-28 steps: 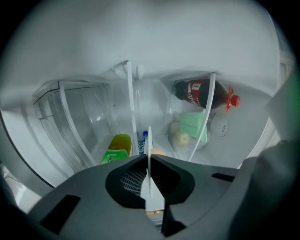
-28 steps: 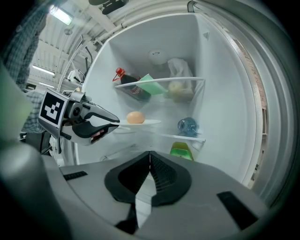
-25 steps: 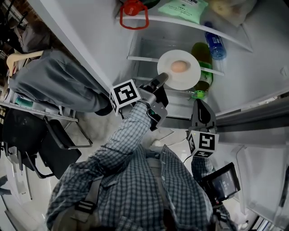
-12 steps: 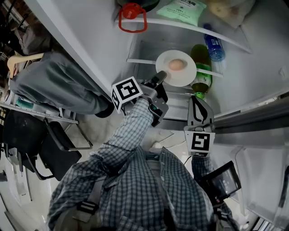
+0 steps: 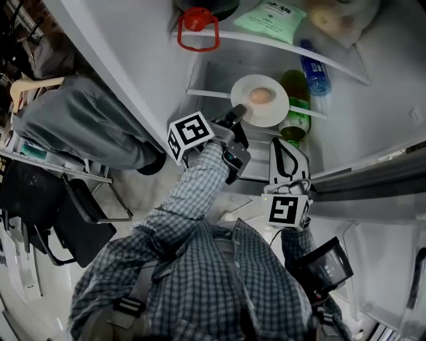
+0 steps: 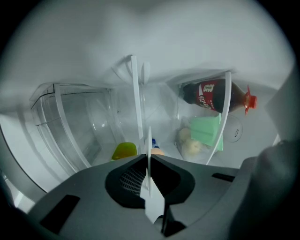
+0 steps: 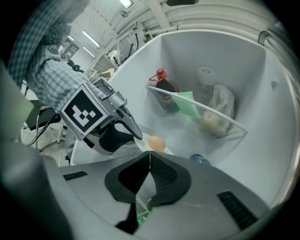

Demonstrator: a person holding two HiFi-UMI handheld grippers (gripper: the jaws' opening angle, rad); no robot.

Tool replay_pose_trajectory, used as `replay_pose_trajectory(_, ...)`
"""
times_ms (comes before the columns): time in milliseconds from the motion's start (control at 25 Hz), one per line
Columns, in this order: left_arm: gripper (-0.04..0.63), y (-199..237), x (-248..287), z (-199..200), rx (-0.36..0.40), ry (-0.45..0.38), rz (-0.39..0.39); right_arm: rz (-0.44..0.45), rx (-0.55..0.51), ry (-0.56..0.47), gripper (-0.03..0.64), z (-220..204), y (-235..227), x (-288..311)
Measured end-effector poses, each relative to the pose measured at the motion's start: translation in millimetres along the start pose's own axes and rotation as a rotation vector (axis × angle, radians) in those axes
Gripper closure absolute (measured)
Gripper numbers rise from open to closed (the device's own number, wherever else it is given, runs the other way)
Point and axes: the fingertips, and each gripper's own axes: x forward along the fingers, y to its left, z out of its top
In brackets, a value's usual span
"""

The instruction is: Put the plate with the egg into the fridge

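Plate: we have the white plate [image 5: 277, 110], egg [image 5: 261, 96] on it, inside the fridge, over a shelf [image 5: 208, 92], beside a green bottle [image 5: 299, 100].
Left gripper [image 5: 235, 118]: our jaws pinch the plate's near rim.
Right gripper [image 5: 282, 147]: jaws together, empty, just below the plate.

Middle shelf [image 5: 206, 92]: open glass left of the green bottle [image 5: 299, 117], which stands just beside the plate [image 5: 273, 110]. Blue-capped bottle [image 5: 317, 72] farther right. Upper shelf [image 5: 279, 44] overhead is crowded: red-capped bottle [image 5: 198, 25], green packet [image 5: 269, 13], bag [image 5: 339, 16]
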Motion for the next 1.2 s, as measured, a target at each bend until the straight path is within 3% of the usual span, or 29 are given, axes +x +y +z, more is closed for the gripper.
replay_pose_trajectory(200, 0.577, 1.2, 5.1, 5.5, -0.012, -0.021, -0.005, -0.008, -0.050, 0.002, 0.609, 0.8, -1.6, 6.8)
replay_pose_trajectory(400, 0.577, -0.8, 10.8, 8.1, -0.024, -0.035, -0.019, -0.018, -0.278, 0.038, 0.609, -0.2, 0.3, 15.9)
replay_pose_trajectory(640, 0.577, -0.6, 16.0, 11.1, -0.039, -0.049, -0.028, -0.009, -0.435, 0.075, 0.609, -3.4, 5.5, 29.6)
replay_pose_trajectory(920, 0.577, -1.3, 19.0, 13.4, -0.061, -0.056, -0.049, -0.023, -0.493, 0.100, 0.607, -4.6, -1.9, 45.9)
replay_pose_trajectory(1040, 0.577, -0.8, 19.7, 14.3, -0.076, -0.062, -0.059, 0.001, -0.503, 0.109, 0.556, -7.2, 0.4, 52.8)
replay_pose_trajectory(1200, 0.577, -1.2, 19.8, 14.2, -0.075, -0.062, -0.061, -0.003, -0.552, 0.096, 0.551, -4.0, 2.3, 60.7)
